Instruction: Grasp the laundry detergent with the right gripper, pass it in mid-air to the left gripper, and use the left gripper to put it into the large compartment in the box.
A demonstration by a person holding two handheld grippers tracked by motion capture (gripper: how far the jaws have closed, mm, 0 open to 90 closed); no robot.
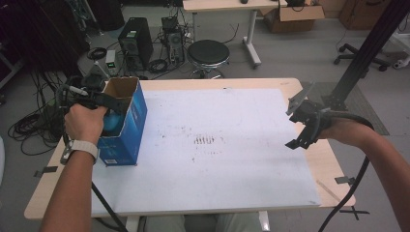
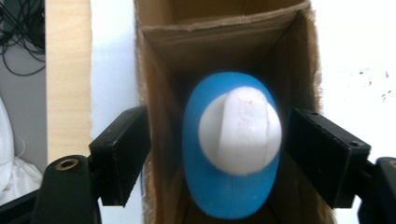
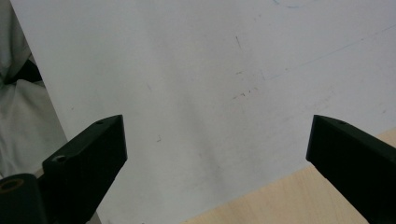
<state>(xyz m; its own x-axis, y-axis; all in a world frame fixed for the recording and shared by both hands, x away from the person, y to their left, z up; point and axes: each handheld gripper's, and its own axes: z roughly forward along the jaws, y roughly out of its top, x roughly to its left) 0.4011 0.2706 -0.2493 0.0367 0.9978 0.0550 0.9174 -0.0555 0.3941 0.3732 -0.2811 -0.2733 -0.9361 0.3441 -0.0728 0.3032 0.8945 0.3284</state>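
So the main thing here is a blue box (image 1: 124, 126) standing upright near the left edge of the surface (image 1: 217, 193), on the white sheet (image 1: 232, 159) that covers most of it. Glossy blue outside with some small print near the bottom, plain brown cardboard inside, top flaps open. In the left gripper view you look straight down into it, and there's a blue egg-shaped object (image 2: 232, 145) with a rounded white cap sitting inside, taking up most of the width between the cardboard walls.

The left hand-held gripper (image 2: 218, 154) is right over the open top. Its jaws are parted, one outside the left cardboard wall and one at the right-hand wall, and there's a clear gap between them and the blue-and-white thing, so they aren't pressing on it. In the high view the person's left hand (image 1: 86, 123) is tucked against the box's left side, with a pale watch strap on the wrist.

The right hand-held gripper (image 1: 300, 126) hangs over the right edge of the sheet, well apart from the box, jaws spread wide with nothing between them.
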